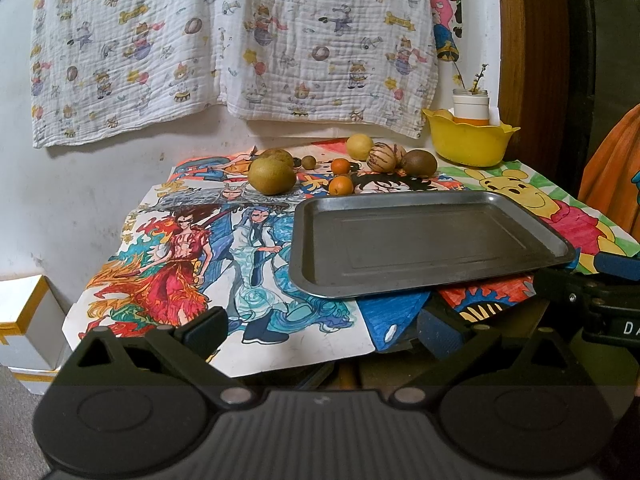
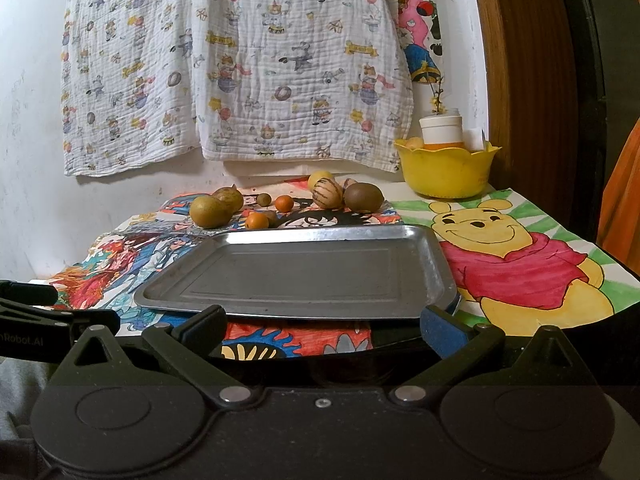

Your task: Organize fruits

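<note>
An empty metal tray point(image 1: 420, 244) point(image 2: 304, 272) lies on a small table covered in coloured drawings. Behind it lie several fruits: two greenish-brown pears point(image 1: 271, 175) point(image 2: 210, 211), two small oranges point(image 1: 341, 185) point(image 2: 256, 221), a tiny brown fruit point(image 1: 308, 162), a yellow lemon point(image 1: 359, 146) point(image 2: 320, 179), a striped melon point(image 1: 382, 157) point(image 2: 327, 195) and a brown kiwi point(image 1: 419, 163) point(image 2: 363, 197). My left gripper point(image 1: 320, 330) is open and empty at the table's near edge. My right gripper point(image 2: 322, 326) is open and empty just before the tray; it also shows in the left wrist view point(image 1: 592, 300).
A yellow bowl point(image 1: 468, 140) point(image 2: 446, 172) with a white jar and a fruit stands at the back right corner. A patterned cloth point(image 1: 224, 44) hangs on the wall behind. A white box point(image 1: 28, 320) sits on the floor at the left. A wooden frame point(image 2: 520, 80) borders the right.
</note>
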The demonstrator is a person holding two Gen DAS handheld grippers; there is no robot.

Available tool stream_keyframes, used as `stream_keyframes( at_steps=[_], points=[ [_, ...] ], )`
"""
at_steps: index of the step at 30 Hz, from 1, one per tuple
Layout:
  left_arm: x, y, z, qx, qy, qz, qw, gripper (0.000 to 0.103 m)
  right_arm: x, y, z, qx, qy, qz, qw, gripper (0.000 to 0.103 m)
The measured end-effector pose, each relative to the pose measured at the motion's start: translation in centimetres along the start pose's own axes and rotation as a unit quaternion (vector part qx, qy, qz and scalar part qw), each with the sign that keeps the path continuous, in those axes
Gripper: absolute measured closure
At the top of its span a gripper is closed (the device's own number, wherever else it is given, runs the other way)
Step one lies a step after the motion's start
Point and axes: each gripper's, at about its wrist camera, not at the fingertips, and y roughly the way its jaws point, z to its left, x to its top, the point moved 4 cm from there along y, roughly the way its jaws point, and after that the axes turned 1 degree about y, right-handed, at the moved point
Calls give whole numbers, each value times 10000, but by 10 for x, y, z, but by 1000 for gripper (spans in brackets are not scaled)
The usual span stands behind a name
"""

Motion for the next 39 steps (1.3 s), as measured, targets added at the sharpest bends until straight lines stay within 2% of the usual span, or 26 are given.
stream_keyframes(
  at_steps=[26,39],
  points=[
    [-2,10,4,73,-43,71,9999,0,2,5,-1,25,98,-35,9999,0],
    [16,31,19,179,-138,84,9997,0,10,25,-10,76,230,-320,9992,0]
  ],
)
